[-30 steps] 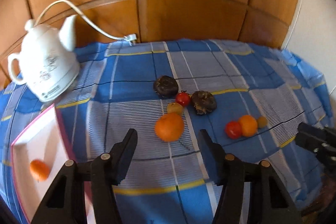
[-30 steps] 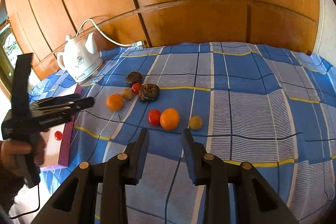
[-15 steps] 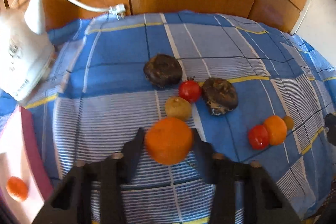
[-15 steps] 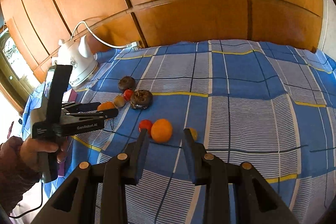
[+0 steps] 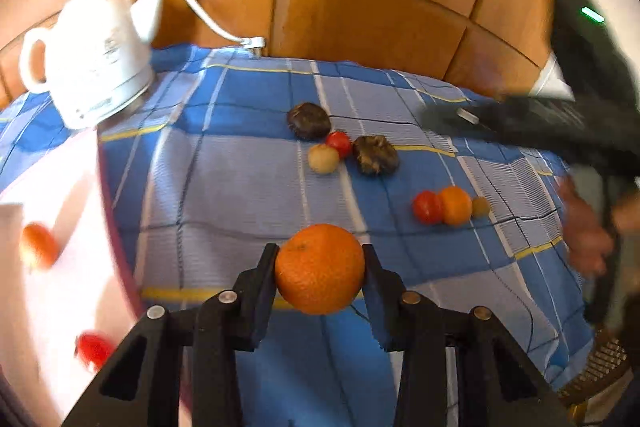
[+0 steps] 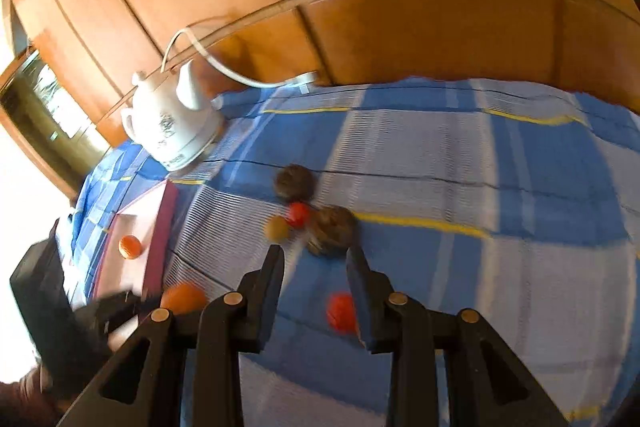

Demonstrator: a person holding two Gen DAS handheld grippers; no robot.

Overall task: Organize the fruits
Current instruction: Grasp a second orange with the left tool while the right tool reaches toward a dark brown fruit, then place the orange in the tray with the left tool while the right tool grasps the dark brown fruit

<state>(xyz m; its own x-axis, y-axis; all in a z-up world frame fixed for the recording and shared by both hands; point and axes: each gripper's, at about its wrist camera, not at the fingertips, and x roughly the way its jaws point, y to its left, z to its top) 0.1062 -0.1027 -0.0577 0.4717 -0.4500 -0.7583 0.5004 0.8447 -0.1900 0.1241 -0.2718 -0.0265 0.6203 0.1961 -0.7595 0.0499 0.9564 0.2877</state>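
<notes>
Orange between left fingers (gripped)

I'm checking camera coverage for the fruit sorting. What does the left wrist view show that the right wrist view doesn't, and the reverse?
Only the left wrist view shows the left gripper clamped on the big orange, plus a small orange and yellowish fruit beside a tomato.

Only the right wrist view shows the right gripper, jaws apart with nothing between them, and a window.

Both show the white kettle, the checked cloth, two dark fruits and the white tray.
</notes>
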